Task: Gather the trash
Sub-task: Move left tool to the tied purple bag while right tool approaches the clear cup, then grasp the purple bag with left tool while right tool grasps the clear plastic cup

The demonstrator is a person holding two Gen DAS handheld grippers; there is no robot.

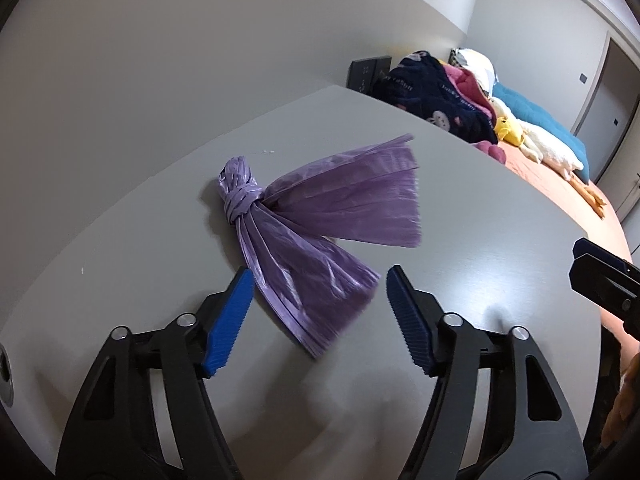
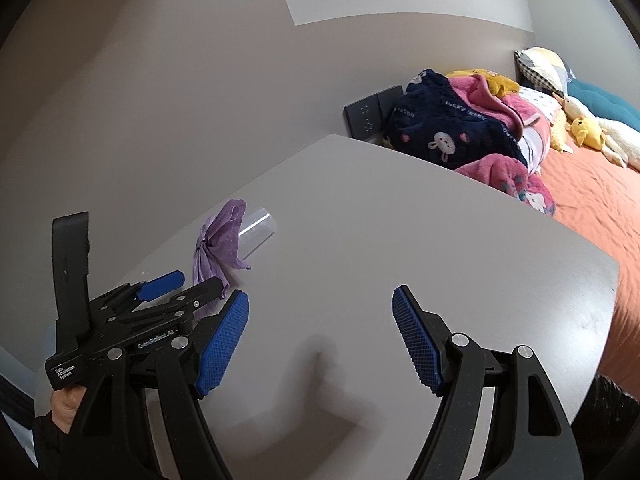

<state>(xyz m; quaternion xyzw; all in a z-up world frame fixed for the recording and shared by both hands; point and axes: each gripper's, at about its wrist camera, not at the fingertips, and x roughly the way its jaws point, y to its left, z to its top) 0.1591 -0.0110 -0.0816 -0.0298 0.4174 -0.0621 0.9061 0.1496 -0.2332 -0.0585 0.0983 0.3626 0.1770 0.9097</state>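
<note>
A knotted purple plastic bag (image 1: pixel 316 216) lies flat on the grey table (image 1: pixel 480 208). My left gripper (image 1: pixel 320 284) is open, its blue pads either side of the bag's near flap, just above the table. In the right wrist view the same bag (image 2: pixel 218 240) lies at the left, with a clear plastic cup (image 2: pixel 258 228) on its side right behind it. The left gripper (image 2: pixel 196 278) shows there beside the bag. My right gripper (image 2: pixel 320 300) is open and empty over bare table, to the right of the bag. Its tip shows in the left wrist view (image 1: pixel 600 276).
The table stands against a grey wall (image 1: pixel 200 60). Beyond its far right edge is a bed with an orange sheet (image 2: pixel 592 196), a navy and pink blanket (image 2: pixel 460 128), pillows and plush toys (image 1: pixel 532 140). A dark wall socket panel (image 2: pixel 370 114) sits near the table's far corner.
</note>
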